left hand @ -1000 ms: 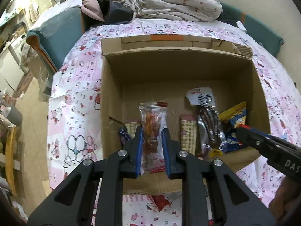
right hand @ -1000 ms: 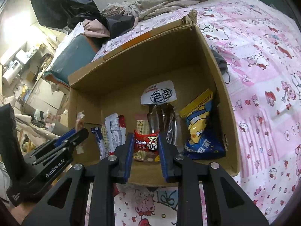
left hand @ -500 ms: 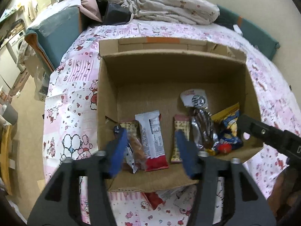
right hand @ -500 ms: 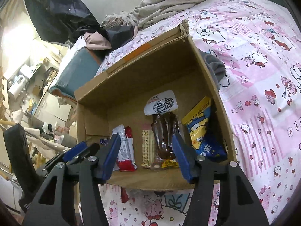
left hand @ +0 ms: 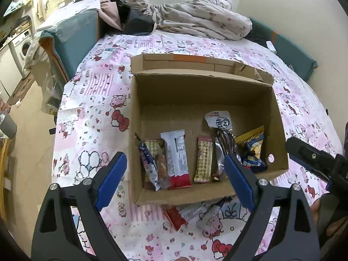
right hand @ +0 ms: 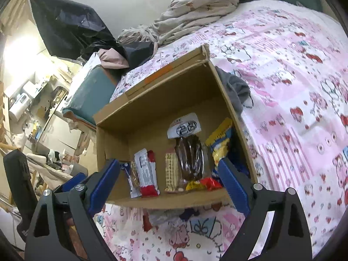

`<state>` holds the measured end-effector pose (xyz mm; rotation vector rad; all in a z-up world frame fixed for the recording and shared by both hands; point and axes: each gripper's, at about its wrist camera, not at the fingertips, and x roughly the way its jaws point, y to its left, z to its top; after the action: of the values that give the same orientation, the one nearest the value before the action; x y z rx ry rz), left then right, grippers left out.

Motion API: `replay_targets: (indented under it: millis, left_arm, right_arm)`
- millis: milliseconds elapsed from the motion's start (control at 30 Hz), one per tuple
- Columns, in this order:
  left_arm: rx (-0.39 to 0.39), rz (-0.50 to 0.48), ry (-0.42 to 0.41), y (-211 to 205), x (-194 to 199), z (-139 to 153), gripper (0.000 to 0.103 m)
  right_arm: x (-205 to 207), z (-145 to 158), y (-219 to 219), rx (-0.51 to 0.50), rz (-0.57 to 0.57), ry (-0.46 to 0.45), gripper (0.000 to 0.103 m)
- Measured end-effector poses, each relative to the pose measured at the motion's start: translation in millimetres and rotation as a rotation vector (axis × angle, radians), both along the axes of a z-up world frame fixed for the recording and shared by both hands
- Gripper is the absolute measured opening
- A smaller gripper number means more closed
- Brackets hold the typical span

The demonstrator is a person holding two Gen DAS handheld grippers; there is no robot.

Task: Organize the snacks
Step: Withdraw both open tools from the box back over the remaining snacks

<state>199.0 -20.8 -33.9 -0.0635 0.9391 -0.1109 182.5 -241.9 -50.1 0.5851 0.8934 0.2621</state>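
Note:
An open cardboard box (left hand: 152,100) (right hand: 156,100) sits on the pink patterned bedspread. Along its near side lie several snack packets: a white and red bar (left hand: 177,161) (right hand: 146,174), a beige wafer bar (left hand: 204,158), a dark brown vacuum pack (right hand: 190,156) with a white label (left hand: 218,120), a yellow and blue bag (left hand: 252,148) and a small red packet (right hand: 209,182). My left gripper (left hand: 174,184) is open and empty above the box's near wall. My right gripper (right hand: 169,187) is open and empty, also over the near wall.
More packets lie on the bedspread in front of the box, one red (left hand: 174,216) and one silvery (left hand: 208,214). A bundle of bedding (left hand: 195,19) lies behind the box. A teal cushion (left hand: 71,41) is at the left, with the floor beyond. Grey cloth (right hand: 237,89) lies beside the box.
Both grippers were shut on packets a second ago. Both opened, dropped their packets into the box and have drawn back and up from it.

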Motion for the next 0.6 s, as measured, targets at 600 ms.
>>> replay_targets:
  millis: [600]
  left_arm:
    - [-0.003, 0.079, 0.114, 30.9, -52.4, -9.5, 0.090]
  right_arm:
    - [-57.4, -26.7, 1.9, 0.057, -0.023, 0.167, 0.094]
